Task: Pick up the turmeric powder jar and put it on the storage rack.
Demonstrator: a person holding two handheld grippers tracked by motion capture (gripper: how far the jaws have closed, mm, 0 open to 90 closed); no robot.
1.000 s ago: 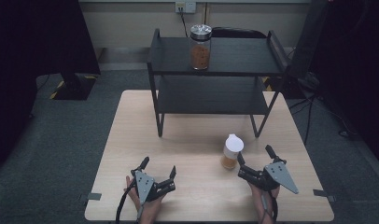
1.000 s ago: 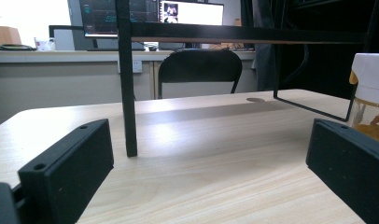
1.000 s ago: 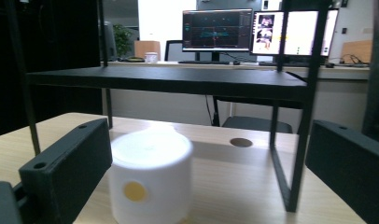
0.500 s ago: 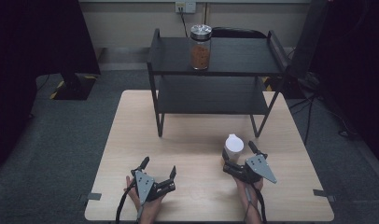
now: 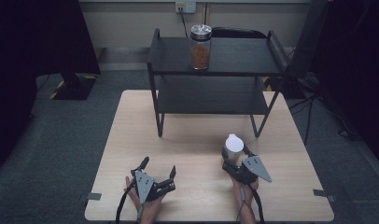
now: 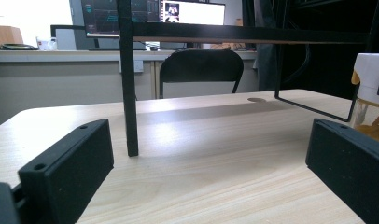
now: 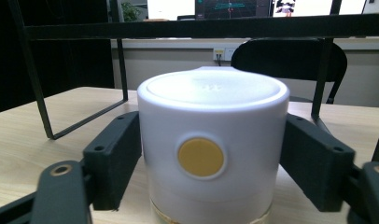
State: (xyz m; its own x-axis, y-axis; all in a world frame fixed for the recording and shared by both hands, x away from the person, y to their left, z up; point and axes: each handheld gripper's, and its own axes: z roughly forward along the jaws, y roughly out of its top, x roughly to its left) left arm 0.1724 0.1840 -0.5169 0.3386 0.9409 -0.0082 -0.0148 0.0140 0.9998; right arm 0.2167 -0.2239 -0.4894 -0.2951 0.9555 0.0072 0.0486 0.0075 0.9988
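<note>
Closing right gripper (image 7: pixel 211 163) jaws clamp the white-lidded jar (image 7: pixel 212 140).

Black two-tier shelf rack (image 5: pixel 211 74) at table's (image 5: pixel 131 140) far edge, metal-lidded glass jar (image 5: pixel 200 46) of brown contents on rack's top tier, black chair (image 6: pixel 200 70) behind rack, wall socket (image 5: pixel 185 6) above rack.

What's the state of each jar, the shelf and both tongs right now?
White-lidded jar: upright on the table, lid on, clamped at the lid.
Right tongs: jaws just closed onto that jar's lid.
Left tongs: open, nothing between the jaws.
Metal-lidded jar: upright on the shelf's top tier, lid on.
Black shelf: upright, lower tier bare.
</note>
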